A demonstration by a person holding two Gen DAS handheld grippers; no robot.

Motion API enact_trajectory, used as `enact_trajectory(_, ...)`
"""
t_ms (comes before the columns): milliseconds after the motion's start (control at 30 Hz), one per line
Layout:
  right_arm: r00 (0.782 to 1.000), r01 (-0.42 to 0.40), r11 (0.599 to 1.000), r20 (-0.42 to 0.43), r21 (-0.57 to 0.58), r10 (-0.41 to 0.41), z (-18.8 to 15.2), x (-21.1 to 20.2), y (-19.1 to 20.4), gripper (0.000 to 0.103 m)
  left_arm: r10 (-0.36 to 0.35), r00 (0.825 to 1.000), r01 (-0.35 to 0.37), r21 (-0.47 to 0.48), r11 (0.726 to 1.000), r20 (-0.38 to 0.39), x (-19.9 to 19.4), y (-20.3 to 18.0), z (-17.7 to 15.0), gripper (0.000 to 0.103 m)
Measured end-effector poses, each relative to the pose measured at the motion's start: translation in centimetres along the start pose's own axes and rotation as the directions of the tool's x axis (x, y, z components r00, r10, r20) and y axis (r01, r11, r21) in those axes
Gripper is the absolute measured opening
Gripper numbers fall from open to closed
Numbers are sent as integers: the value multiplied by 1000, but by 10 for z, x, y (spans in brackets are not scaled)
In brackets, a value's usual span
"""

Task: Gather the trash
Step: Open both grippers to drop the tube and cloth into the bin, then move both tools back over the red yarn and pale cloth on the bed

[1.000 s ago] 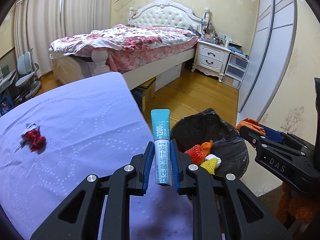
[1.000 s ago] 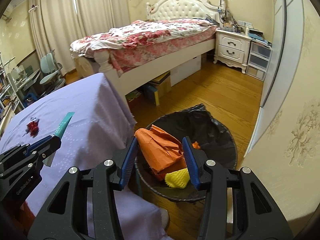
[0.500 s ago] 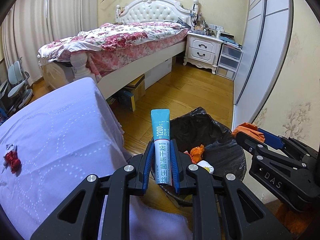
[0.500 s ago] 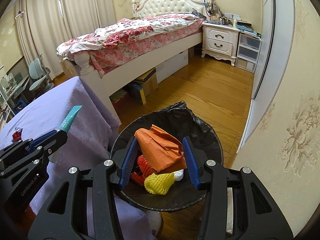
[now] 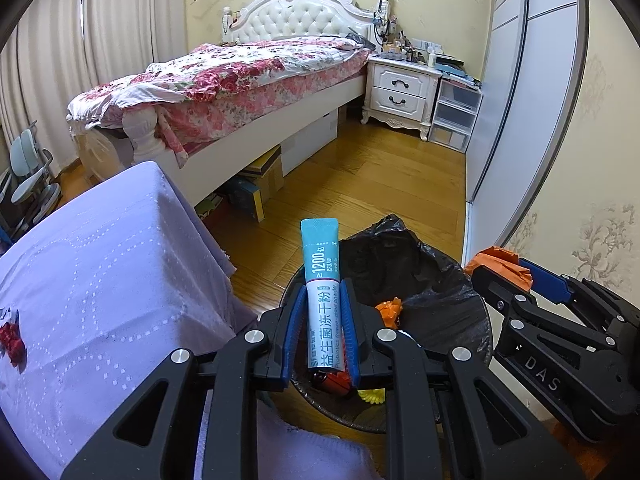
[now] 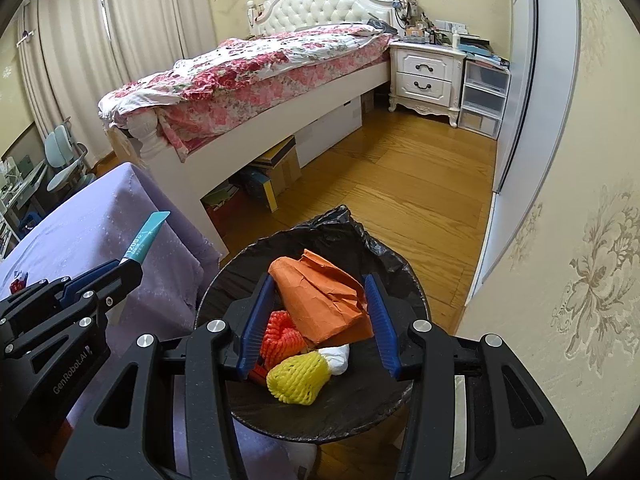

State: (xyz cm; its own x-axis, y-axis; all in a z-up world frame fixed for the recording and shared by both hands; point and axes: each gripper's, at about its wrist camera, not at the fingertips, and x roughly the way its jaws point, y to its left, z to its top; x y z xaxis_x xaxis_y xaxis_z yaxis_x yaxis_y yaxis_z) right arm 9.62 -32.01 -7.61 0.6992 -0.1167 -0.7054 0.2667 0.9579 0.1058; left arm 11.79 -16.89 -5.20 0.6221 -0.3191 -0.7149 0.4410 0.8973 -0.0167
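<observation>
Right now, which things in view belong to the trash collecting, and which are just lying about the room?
Part of the job:
- teal sachet in the left tongs
- orange paper in the right tongs
- black-lined bin holding yellow foam net
- red scrap on the purple tablecloth

Just lying about:
- bed
- nightstand
- boxes under the bed

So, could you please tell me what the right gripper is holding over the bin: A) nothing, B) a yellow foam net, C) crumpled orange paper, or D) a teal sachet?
C: the right gripper has its jaws shut on the crumpled orange paper, above the bin.
</observation>
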Motion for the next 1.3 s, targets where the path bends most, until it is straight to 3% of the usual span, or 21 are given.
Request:
enact_trajectory(133,1000,17,1000,4,6,-17,0,1,-4,48,1,1000,-1,6,1000,-6,2,-1,1,25)
enact_trajectory(200,1000,23,1000,9,13,-23,0,1,-5,60,3,1000,-3,4,1000,-11,4,-2,1,41)
enact_trajectory(267,999,30,999,11,16,-30,0,2,-6,62,5,1000,-6,-1,1000,-3,4,0,2,60)
enact_trajectory(367,999,47,999,17,24,-47,0,1,-9,64,15,1000,-15,-2,1000,5,2,0,2,72)
enact_trajectory(600,996,78,997,35,26,-79,0,-4,-12,78,68,998,-68,-5,998,16,-3,2,2,78)
enact_trajectory(733,996,84,996,36,30,-85,-1,-7,-13,81,92,995,-92,-5,996,33,-9,6,1,80)
enact_trajectory(1067,995,88,996,40,27,-89,-3,-14,-6,83,108,993,-106,-41,994,40,-24,24,-5,81)
enact_trajectory(1300,998,45,999,32,10,-45,-9,-21,16,84,160,986,-156,-82,984,47,-40,52,-14,82)
